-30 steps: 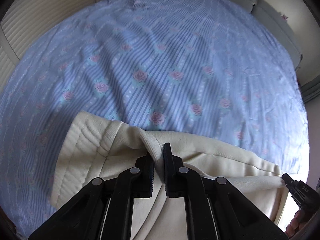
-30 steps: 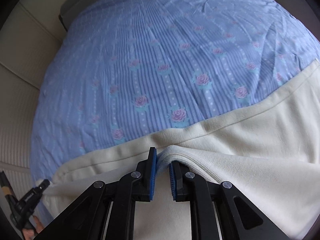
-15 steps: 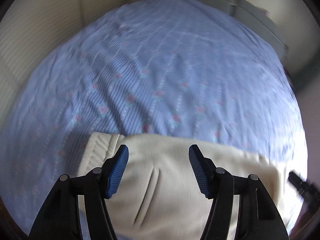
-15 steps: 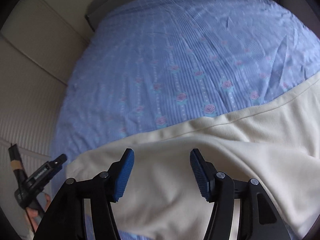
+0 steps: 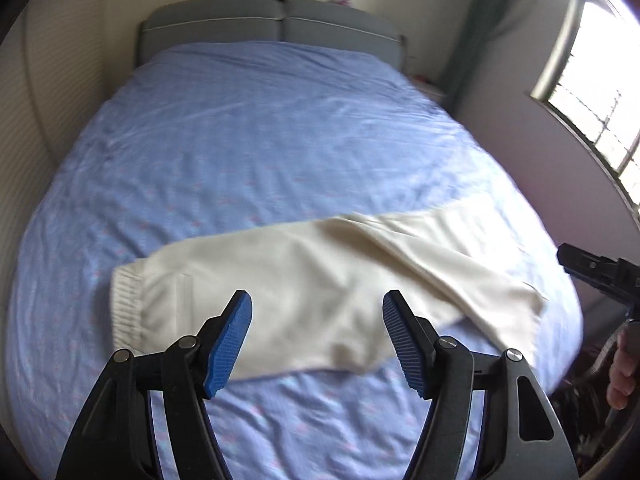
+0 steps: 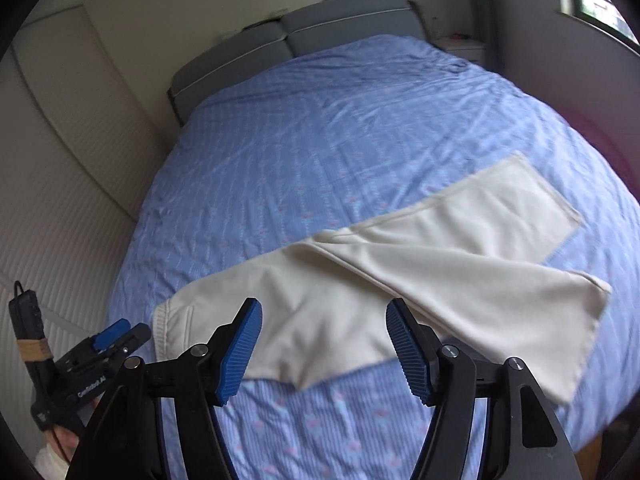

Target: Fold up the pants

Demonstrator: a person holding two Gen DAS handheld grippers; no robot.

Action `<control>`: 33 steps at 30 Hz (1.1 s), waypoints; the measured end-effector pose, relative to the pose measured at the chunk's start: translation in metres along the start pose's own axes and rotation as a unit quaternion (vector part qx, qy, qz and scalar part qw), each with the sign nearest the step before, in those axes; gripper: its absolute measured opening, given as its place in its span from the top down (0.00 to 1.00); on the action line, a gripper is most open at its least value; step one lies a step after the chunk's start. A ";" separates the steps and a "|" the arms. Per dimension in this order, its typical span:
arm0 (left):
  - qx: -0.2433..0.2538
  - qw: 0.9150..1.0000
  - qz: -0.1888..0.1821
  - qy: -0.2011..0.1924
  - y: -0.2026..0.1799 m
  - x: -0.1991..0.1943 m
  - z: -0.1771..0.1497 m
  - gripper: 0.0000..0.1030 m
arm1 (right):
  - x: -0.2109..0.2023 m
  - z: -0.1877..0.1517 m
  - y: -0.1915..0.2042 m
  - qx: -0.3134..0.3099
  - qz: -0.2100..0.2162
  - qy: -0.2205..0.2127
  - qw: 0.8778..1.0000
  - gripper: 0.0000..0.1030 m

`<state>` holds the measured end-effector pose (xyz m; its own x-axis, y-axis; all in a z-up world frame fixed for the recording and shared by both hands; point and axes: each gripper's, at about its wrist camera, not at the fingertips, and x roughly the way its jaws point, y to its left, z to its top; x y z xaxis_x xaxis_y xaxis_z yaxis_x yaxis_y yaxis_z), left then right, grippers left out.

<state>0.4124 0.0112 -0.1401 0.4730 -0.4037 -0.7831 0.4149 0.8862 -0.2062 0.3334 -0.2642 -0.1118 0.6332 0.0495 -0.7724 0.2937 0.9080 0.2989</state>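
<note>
Cream, soft knit pants point(image 6: 360, 280) lie flat across the lower middle of the frame on the blue striped floral bedsheet point(image 6: 320, 160), legs splayed rightward. Your left gripper point(image 5: 317, 336) and right gripper point(image 6: 324, 344) hover with fingers wide, holding nothing. The fabric looks light and limp; pinch the ribbed waistband point(image 5: 124, 308) and a leg hem point(image 6: 584, 336).

Bare blue bedsheet point(image 5: 256, 152) all around the cream pants point(image 5: 320, 280); headboard point(image 6: 304, 36) well apart.
</note>
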 end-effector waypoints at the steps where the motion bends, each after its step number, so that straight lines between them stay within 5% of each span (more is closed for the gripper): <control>1: 0.007 1.000 -0.015 0.003 -0.013 -0.004 -0.004 0.35 | -0.010 -0.006 -0.008 0.009 -0.008 -0.003 1.000 0.36; 14: 0.059 0.995 -0.065 0.040 -0.156 0.001 -0.045 0.33 | -0.094 -0.073 -0.144 0.111 -0.060 -0.006 0.992 0.36; 26: -0.015 0.994 0.009 0.111 -0.262 0.099 -0.078 0.33 | -0.033 -0.093 -0.325 0.167 -0.024 0.097 0.981 0.36; 33: -0.025 0.990 0.017 0.140 -0.280 0.160 -0.077 0.34 | 0.020 -0.127 -0.374 0.206 -0.027 0.153 0.966 0.36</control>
<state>0.3117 -0.2840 -0.2528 0.2492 -0.3013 -0.9204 0.3604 0.9109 -0.2006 0.1447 -0.5496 -0.3101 0.3850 0.1842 -0.9043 0.6205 0.6737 0.4014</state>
